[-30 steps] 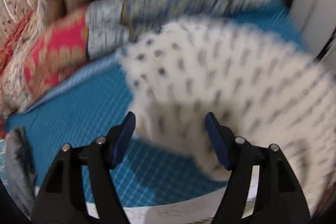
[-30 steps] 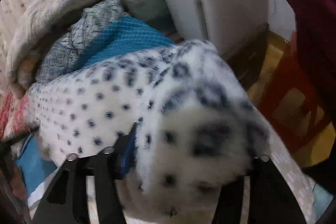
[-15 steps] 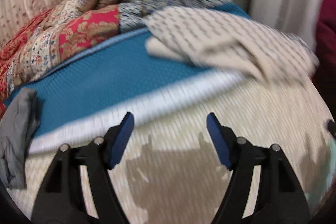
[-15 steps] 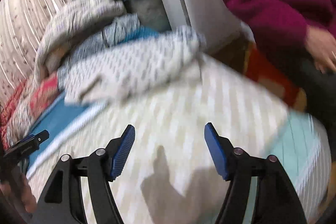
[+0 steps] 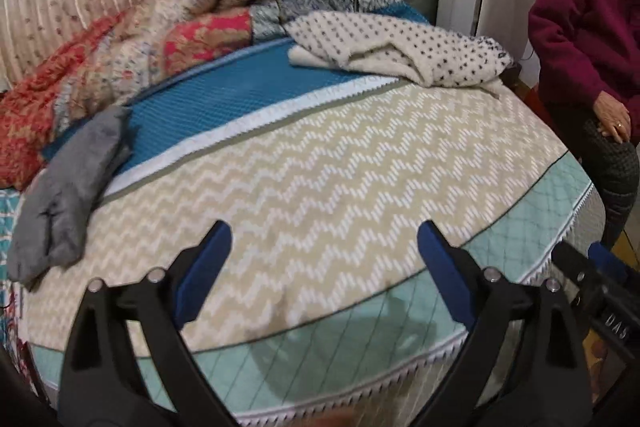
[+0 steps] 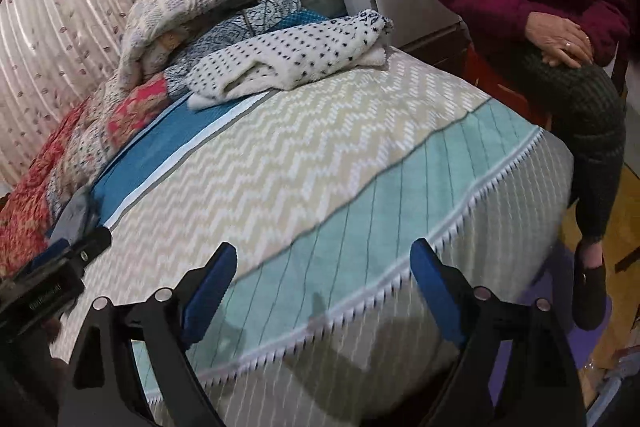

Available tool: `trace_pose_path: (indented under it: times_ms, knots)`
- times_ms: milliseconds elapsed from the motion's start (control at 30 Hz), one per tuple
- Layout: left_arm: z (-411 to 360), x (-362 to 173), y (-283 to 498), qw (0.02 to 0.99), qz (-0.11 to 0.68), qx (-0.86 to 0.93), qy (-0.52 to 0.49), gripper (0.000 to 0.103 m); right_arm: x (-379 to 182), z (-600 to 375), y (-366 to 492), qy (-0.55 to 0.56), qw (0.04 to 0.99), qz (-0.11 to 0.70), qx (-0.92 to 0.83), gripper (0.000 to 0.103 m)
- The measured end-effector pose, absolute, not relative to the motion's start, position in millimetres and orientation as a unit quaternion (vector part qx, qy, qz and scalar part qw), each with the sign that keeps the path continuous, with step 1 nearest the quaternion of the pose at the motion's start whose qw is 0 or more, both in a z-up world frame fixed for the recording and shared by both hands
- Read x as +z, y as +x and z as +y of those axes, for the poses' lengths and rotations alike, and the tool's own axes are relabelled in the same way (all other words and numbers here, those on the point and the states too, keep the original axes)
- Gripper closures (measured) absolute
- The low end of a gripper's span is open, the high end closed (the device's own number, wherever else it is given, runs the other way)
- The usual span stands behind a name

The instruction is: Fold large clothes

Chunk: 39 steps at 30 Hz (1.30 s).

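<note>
Across the bed (image 5: pixel 340 167), on its far side, the spotted fleece garment (image 5: pixel 400 47) lies bunched, long axis crossways to your view; your left hand-held gripper (image 5: pixel 324 259) and right hand-held gripper (image 6: pixel 324 279) are both opening wide with nothing between the jaws, the right seemingly nearer the garment

The left gripper (image 5: pixel 322 267) and the right gripper (image 6: pixel 322 285) both point forward and downward, side by side, their blue-padded jaws opening wide, and nothing is between the jaws of either.
</note>
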<state>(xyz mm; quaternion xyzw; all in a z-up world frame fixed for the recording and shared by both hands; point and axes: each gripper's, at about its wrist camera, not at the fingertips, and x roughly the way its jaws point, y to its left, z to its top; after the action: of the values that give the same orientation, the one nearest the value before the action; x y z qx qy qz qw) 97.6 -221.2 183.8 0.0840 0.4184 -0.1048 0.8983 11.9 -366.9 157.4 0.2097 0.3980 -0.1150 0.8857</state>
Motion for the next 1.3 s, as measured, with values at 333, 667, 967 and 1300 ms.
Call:
trace_pose_path:
  times_ms: [333, 667, 967, 1300]
  knots:
    - [-203.4, 211.7, 33.6, 0.909, 0.392, -0.109, 0.089, 0.006, 181.4, -333.8, -36.5, 0.205, 0.898, 0.379, -0.093, 0.022]
    - [-186.0, 212.3, 12.0, 0.911, 0.394, -0.092, 0.079, 0.006, 184.3, -309.7, -52.6, 0.189, 0.904, 0.374, -0.077, 0.022]
    - [-179.5, 200.9, 9.7, 0.907, 0.405, -0.076, 0.084, 0.006, 168.8, -298.0, -51.7, 0.191, 0.896, 0.396, -0.064, 0.022]
    - [-178.1, 193.3, 12.9, 0.908, 0.403, -0.062, 0.093, 0.006, 155.5, -300.4, -46.7, 0.202, 0.887, 0.411, -0.062, 0.022]
